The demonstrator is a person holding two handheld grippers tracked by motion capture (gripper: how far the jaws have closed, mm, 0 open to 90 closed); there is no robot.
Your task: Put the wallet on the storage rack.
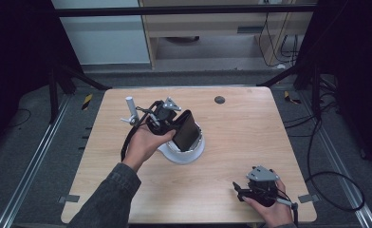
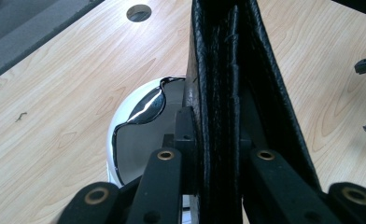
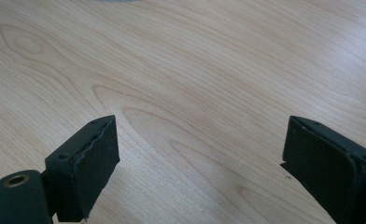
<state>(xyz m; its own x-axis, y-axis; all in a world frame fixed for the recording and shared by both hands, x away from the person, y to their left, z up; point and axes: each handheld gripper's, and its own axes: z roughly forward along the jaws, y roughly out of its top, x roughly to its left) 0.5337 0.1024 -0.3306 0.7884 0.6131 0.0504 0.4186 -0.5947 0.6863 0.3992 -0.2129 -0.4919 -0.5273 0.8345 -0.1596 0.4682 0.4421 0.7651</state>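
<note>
Clearly the left gripper [image 1: 171,124] is clamped on one black leather wallet [image 1: 186,130], both jaws pressing its flat sides in the left gripper view, where the wallet [image 2: 228,93] stands on edge between them. Directly under the wallet sits one white bowl [image 1: 186,152], its rim [image 2: 113,140] and shiny grey inside showing beside the left jaw; the wallet's lower end dips into the bowl, though whether it touches the bottom is hidden. Well apart from the bowl, toward the near right corner of the table [image 1: 241,123], the right gripper [image 1: 239,189] rests with its jaws spread wide over bare wood. One round hole [image 1: 219,99] lies beyond the bowl.
</note>
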